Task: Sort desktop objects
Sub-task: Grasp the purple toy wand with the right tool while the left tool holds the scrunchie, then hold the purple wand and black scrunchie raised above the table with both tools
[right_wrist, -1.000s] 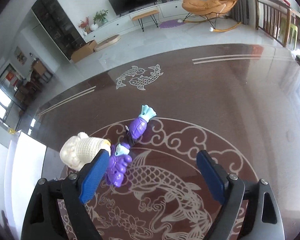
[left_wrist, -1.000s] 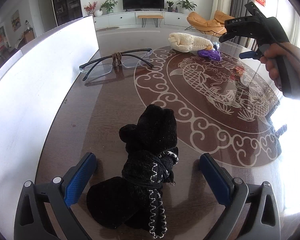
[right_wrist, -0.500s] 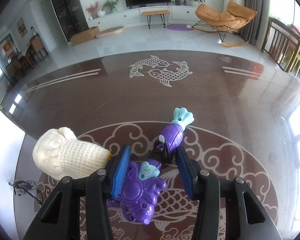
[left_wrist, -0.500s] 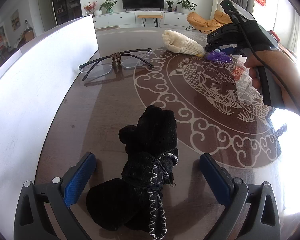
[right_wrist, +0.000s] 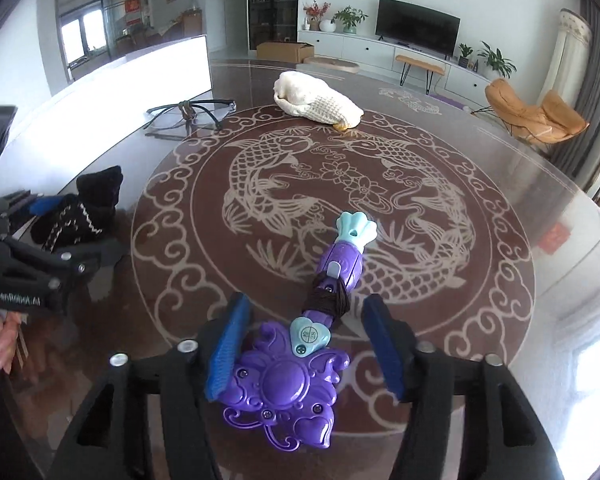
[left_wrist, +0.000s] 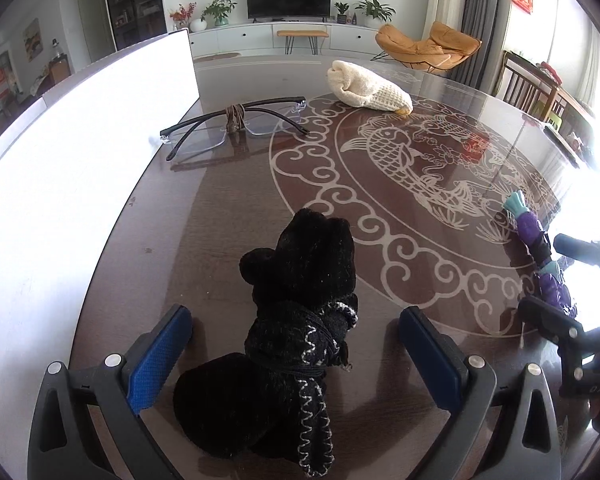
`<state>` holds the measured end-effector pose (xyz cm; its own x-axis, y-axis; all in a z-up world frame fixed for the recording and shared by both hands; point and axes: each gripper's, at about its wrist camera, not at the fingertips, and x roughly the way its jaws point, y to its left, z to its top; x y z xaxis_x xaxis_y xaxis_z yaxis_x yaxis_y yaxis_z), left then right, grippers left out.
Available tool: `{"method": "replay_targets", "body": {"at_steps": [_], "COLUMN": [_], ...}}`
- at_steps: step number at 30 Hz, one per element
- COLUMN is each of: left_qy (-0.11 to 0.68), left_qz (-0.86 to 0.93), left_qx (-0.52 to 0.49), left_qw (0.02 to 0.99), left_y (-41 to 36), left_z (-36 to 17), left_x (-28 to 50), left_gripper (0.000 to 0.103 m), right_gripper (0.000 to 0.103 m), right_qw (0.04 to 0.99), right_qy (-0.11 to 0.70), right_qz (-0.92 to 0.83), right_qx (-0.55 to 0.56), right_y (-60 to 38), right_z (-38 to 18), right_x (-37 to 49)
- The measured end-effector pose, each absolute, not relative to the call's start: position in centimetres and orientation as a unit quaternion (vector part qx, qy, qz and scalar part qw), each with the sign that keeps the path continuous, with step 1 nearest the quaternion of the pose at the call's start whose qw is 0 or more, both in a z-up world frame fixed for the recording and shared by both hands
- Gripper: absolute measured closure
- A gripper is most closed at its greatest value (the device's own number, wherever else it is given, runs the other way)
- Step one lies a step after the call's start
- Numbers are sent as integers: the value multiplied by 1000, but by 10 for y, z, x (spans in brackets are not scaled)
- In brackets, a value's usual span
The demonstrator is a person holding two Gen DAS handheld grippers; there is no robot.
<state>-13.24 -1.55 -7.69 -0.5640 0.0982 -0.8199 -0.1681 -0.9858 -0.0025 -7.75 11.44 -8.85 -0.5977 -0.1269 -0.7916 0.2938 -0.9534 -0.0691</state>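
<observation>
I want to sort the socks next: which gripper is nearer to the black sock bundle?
Left. The left gripper straddles the black sock bundle; the right gripper, jaws opening, is off beside it around the purple toy.

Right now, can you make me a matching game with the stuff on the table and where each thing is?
Things:
1. purple toy
2. black sock bundle
3. cream sock
4. glasses

Places:
A. beside the white board
B. far side of the fish pattern
C. between the left claw's open fingers
D. between the right claw's opening fingers

Pairs: 1-D, 2-C, 3-B, 4-A
</observation>
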Motion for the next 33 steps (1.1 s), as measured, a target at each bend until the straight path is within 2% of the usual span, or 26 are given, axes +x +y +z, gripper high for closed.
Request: {"method": "replay_targets", "body": {"at_steps": [4,5,33], "left_qy": [38,38,38], "left_qz": [883,884,884], "left_qx": [-461,-461,-461], "left_qw": [75,75,75], "left_y": [-15,-15,-16], "left_z": [-77,-77,-76], "left_x": [-132,-132,-132], "left_gripper": [0,0,0], "right_gripper": [5,0,0], "right_qw": [121,113,98], "right_qy": [64,63,58], "right_qz": [-882,-882,-884], "right_qx": [450,453,454], "right_y": [119,123,124], "right_z": [-92,-91,-90], "right_x": [-78,-81,-87]}}
